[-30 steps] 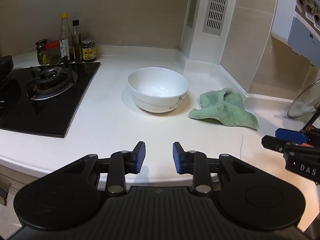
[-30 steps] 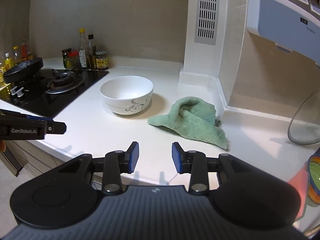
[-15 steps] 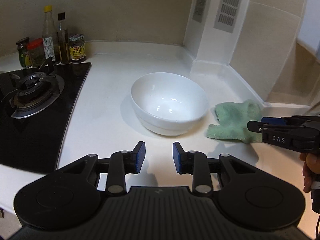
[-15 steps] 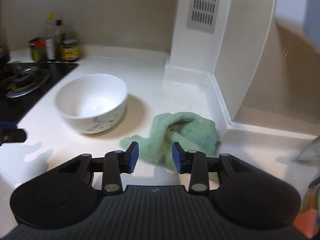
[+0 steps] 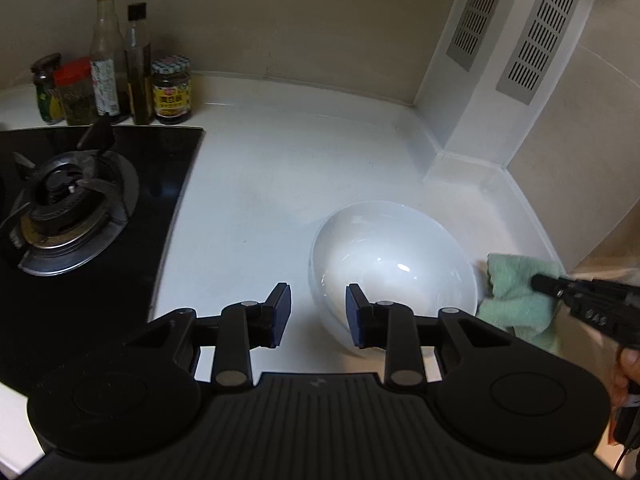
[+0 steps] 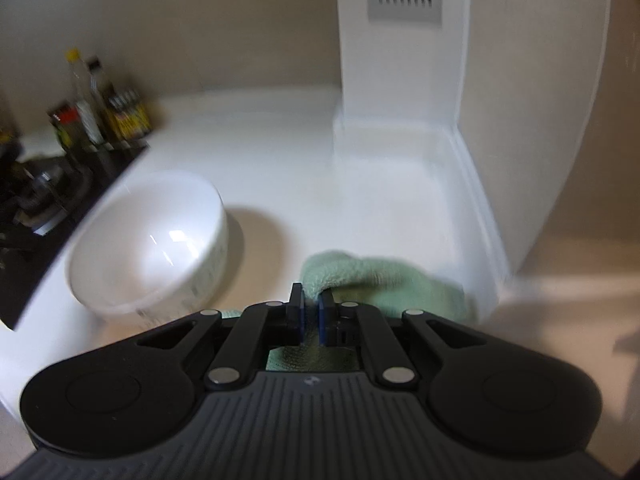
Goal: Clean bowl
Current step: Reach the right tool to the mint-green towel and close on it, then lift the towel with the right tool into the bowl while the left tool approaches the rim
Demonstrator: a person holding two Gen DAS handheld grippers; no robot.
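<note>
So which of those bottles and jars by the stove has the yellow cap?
The tallest bottle, clear with a white label, standing second from the right of the group. The dark bottle beside it has a black cap; the jars are shorter.

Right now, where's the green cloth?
The green cloth lies on the white countertop just right of the white bowl, near the wall corner. The right hand-held gripper is shut on its near fold.
</note>
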